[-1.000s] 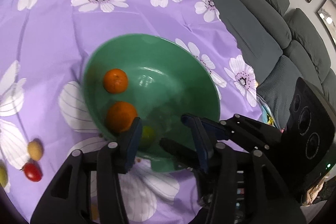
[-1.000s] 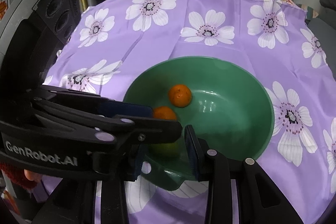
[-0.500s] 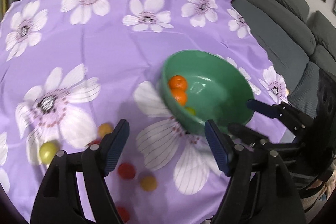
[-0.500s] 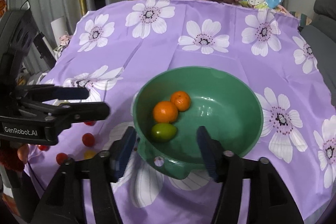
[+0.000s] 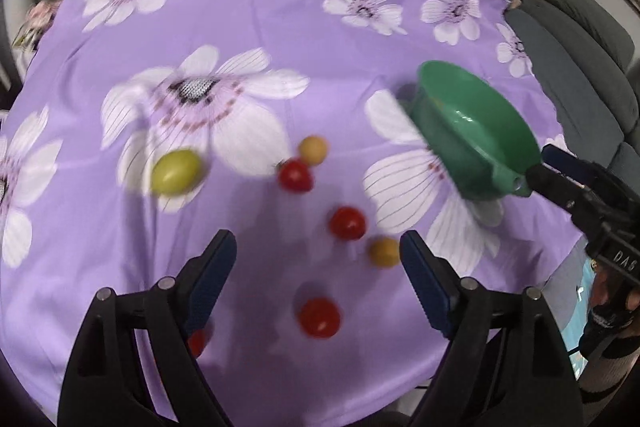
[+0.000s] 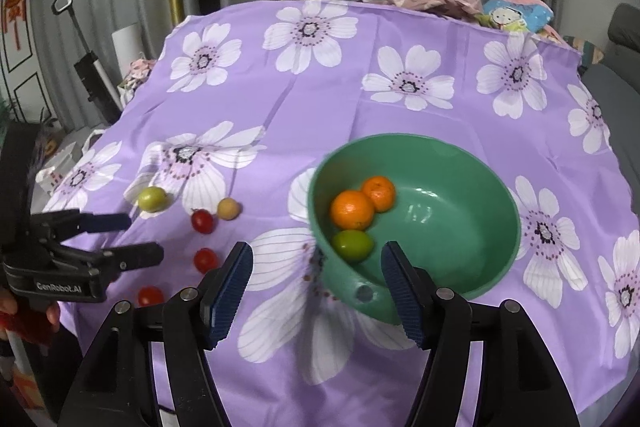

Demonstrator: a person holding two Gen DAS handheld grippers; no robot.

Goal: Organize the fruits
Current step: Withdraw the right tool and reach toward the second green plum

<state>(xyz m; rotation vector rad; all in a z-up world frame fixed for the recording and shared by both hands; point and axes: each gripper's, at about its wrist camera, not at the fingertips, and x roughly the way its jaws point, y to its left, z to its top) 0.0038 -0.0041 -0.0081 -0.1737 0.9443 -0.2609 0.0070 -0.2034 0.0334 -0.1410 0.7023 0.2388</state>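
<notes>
Swinging away from the green bowl, the left hand-held gripper now hangs over the loose fruit on the near left part of the counter, where a second ago it was at the bowl's near rim beside the right one. Its jaws are opening, by now very wide, with nothing held; a red cherry tomato and a small yellow fruit lie on the cloth just ahead of the gap. The right hand-held gripper has drawn back a little from the bowl; its jaws are opening, about half spread, empty, pointing at the bowl's near rim.

Two oranges and a green fruit already sit in the bowl. Still out on the purple floral cloth are a larger green fruit, another yellow fruit, and more red tomatoes.

Risks, as I judge them: the tomatoes are small, round and smooth, so a pad nudging one before closing could roll it toward the near edge and off. The red tomato and yellow fruit lie close enough that wide jaws could catch both or squirt one out. Squeezing hard could burst a tomato. The left view is blurred, so aim may be off.
</notes>
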